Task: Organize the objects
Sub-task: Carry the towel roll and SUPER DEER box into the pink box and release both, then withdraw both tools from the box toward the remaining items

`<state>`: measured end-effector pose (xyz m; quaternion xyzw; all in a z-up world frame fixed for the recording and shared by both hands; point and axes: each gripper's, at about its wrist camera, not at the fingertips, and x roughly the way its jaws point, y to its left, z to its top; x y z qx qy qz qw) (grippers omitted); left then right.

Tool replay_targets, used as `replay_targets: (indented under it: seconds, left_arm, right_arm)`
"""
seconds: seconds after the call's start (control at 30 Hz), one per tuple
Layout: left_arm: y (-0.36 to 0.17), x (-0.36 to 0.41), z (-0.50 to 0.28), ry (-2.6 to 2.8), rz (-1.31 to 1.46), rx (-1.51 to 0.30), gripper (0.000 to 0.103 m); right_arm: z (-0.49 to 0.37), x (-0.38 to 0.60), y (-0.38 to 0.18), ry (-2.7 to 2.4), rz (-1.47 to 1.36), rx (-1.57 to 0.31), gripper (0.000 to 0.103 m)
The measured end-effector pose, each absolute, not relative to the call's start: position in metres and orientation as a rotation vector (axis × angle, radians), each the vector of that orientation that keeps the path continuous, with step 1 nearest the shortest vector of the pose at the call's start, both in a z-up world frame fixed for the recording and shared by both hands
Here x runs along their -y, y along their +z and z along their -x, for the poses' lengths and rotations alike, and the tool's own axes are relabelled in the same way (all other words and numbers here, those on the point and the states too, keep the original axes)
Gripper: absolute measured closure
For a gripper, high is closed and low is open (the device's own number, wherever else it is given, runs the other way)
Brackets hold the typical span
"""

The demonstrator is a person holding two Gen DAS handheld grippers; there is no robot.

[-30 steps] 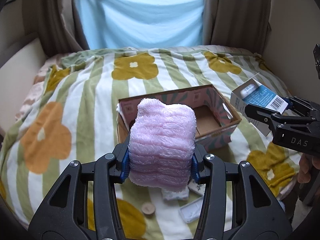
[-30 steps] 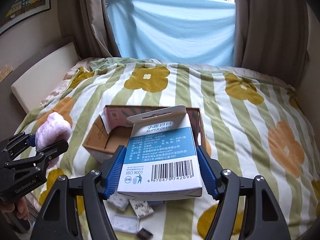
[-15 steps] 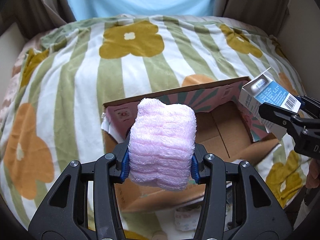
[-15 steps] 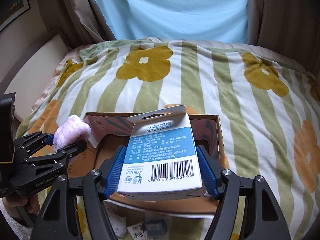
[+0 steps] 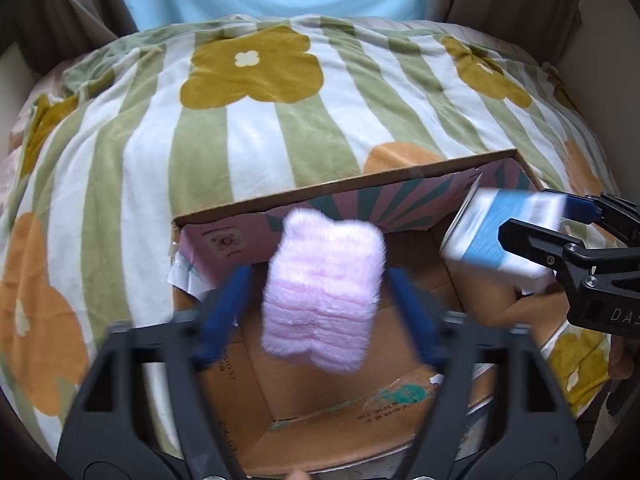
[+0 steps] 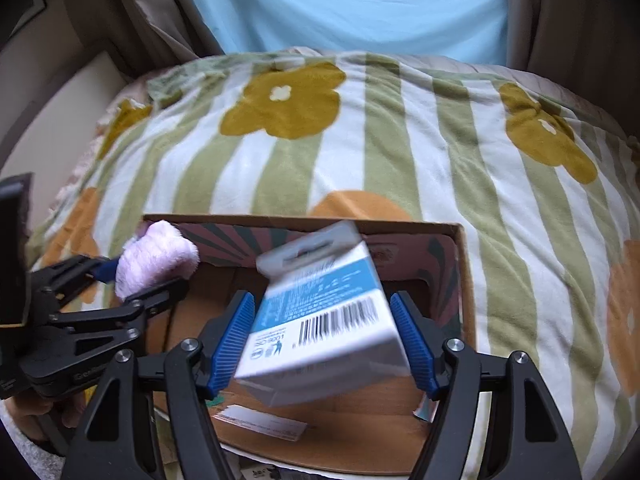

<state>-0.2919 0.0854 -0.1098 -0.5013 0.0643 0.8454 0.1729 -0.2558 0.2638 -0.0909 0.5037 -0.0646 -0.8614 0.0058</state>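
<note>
An open cardboard box (image 5: 360,428) with pink patterned inner walls lies on the bed; it also shows in the right wrist view (image 6: 460,248). My left gripper (image 5: 320,312) is open over the box, its jaws spread clear of the fluffy pink towel (image 5: 324,292), which hangs loose between them. My right gripper (image 6: 322,340) is open too, and the blue-and-white carton (image 6: 324,320) tilts loose between its blue pads over the box. The carton (image 5: 500,236) and the towel (image 6: 156,256) each show in the other view.
The box rests on a striped blanket with flowers (image 5: 256,128) that covers the bed. A light blue sheet (image 6: 344,4) and brown curtains (image 6: 580,20) hang behind. Small items lie below the box's near edge (image 6: 260,472).
Both grippers moved forward over the box and opened. The pink towel and the carton, held tight before, are now loose between the spread jaws; the carton has tilted.
</note>
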Motion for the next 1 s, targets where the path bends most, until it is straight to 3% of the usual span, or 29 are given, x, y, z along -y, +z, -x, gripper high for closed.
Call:
replay_targets:
  seconds: [0.1, 0.57, 1.0]
  left_arm:
    - [-0.102, -0.075, 0.289, 2.42, 1.39, -0.114, 0.0]
    - [-0.059, -0.062, 0.248, 2.473, 1.312, -0.135, 0.0]
    - [0.021, -0.048, 0.162, 2.551, 1.106, -0.205, 0.0]
  right_arm:
    - [0.253, -0.267, -0.091, -2.706, -1.551, 0.194, 0.017]
    - [0.223, -0.27, -0.067, -2.708, -1.574, 0.263, 0.017]
    - [0.151, -0.25, 0.011, -2.802, -1.429, 0.211, 0.017]
